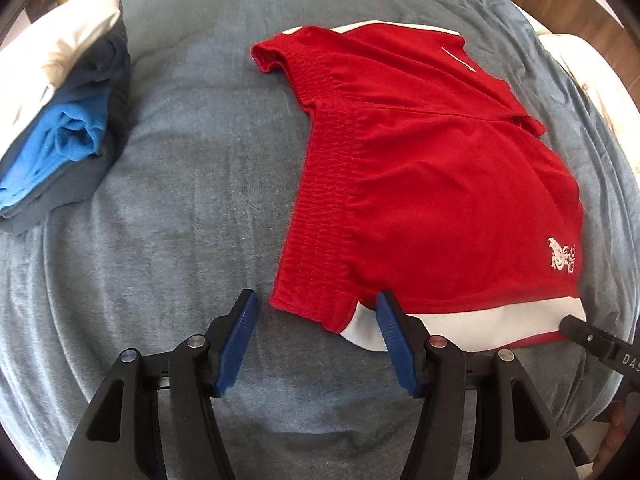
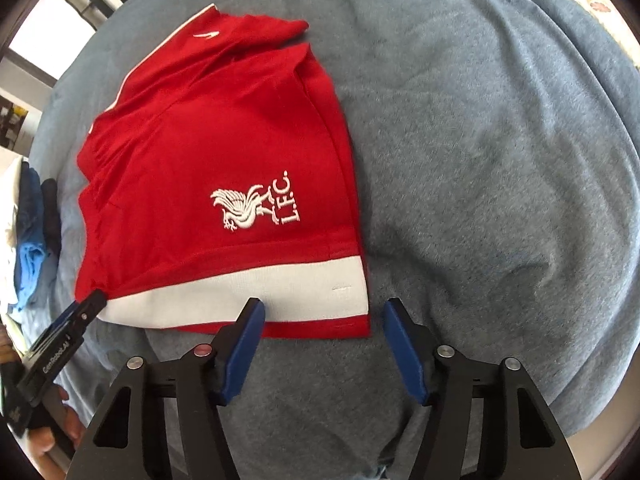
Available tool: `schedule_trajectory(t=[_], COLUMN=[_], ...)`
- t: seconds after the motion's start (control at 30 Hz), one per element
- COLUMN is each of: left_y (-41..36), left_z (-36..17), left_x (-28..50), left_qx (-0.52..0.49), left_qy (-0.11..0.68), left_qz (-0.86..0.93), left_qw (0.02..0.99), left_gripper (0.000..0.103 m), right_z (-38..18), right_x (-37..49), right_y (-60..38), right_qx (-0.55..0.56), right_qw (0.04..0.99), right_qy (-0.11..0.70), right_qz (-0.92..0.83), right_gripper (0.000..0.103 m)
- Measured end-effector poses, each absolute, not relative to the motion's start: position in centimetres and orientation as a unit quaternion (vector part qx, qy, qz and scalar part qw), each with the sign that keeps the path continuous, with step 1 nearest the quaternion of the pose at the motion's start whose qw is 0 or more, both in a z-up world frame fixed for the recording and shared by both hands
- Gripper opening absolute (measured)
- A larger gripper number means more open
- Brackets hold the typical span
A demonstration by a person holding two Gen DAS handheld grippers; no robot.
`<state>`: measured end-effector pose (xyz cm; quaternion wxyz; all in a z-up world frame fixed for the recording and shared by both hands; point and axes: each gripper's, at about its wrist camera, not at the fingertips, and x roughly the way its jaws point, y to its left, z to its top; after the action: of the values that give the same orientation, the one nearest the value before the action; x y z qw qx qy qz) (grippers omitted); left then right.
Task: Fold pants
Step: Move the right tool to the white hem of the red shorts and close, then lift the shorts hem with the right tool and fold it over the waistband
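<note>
Red shorts (image 1: pixel 420 168) with a white hem band and a white crest lie flat on the grey-blue blanket (image 1: pixel 180 200), waistband to the left in the left wrist view. My left gripper (image 1: pixel 316 304) is open, its jaws astride the near waistband corner, just above the blanket. In the right wrist view the shorts (image 2: pixel 208 184) show the crest and the white band. My right gripper (image 2: pixel 324 308) is open, its jaws astride the near hem corner. Each gripper's tip shows in the other view, the right one (image 1: pixel 576 326) and the left one (image 2: pixel 92 304), both at the shorts' near edge.
A stack of folded clothes (image 1: pixel 68 120), white, dark blue and bright blue, sits at the blanket's far left; it also shows in the right wrist view (image 2: pixel 30 240). The blanket's edge drops off at the right (image 1: pixel 600 160). Wooden floor lies beyond.
</note>
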<state>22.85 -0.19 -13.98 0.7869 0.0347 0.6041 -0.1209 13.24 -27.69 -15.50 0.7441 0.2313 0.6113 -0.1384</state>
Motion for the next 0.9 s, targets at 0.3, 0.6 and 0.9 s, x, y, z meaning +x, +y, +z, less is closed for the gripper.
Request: schedule_trajectory(t=[0.3,0.6,0.9], left_y=[-0.5,-1.8,-2.6], left_z=[-12.6,-8.7,-5.0], left_x=[22.8,22.8,24.1], left_qx=[0.03,0.046,0.038], left_qy=[0.62,0.622,0.624], left_qz=[-0.121,-0.111,-0.102], left_qw=[0.775,0.774,0.774], left_gripper=[0.034,0.034,0.034], right_z=[-14.7,-8.9,-2.0], right_x=[14.5,15.4,17.0], right_y=[-27.1,-26.9,-28.6], right_qx=[0.221,0.206,0.198], right_qw=[0.733,0.756,0.789], right_qy=[0.634,0.614,0.576], right_qz=[-0.111,-0.092,-0.081], right_gripper=[0.02,0.018,0.018])
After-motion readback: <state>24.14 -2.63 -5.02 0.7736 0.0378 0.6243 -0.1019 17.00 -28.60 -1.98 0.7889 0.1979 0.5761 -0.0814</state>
